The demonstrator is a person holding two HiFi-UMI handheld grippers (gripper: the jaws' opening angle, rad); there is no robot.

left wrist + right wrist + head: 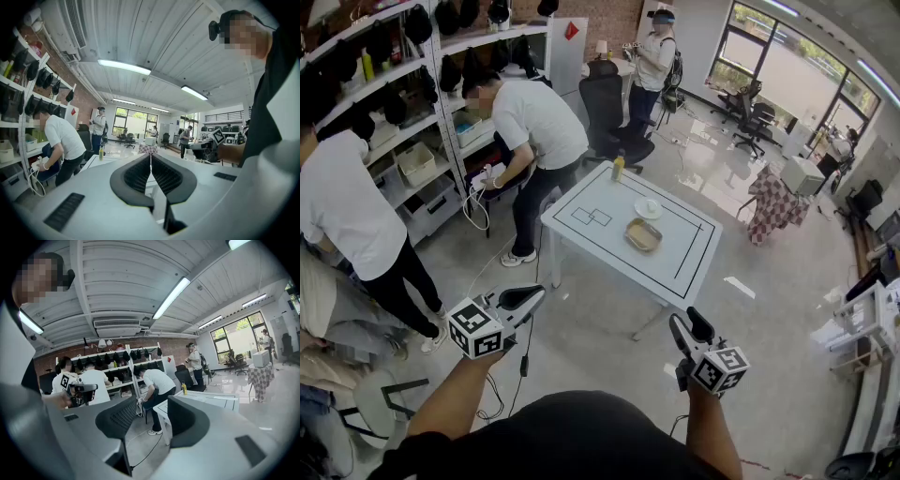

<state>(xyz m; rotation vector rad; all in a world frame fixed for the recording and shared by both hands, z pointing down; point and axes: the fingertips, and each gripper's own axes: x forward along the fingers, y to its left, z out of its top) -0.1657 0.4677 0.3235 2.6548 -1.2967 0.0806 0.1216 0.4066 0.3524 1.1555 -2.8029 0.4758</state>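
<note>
Well ahead of both claws: white table (675,272) with black lines, bearing a metal tray (643,234), a small plate (648,208) and, at its far edge, a yellow bottle (618,167). Grey floor (600,347) open between claws and the table's near edge. Far to the left: shelving (403,141), with a bending person (539,122) beside it. Left gripper (539,292) (151,157): jaws pressed together, gripping nothing. Right gripper (686,323) (152,401): jaws spread wide, nothing between, over floor.
</note>
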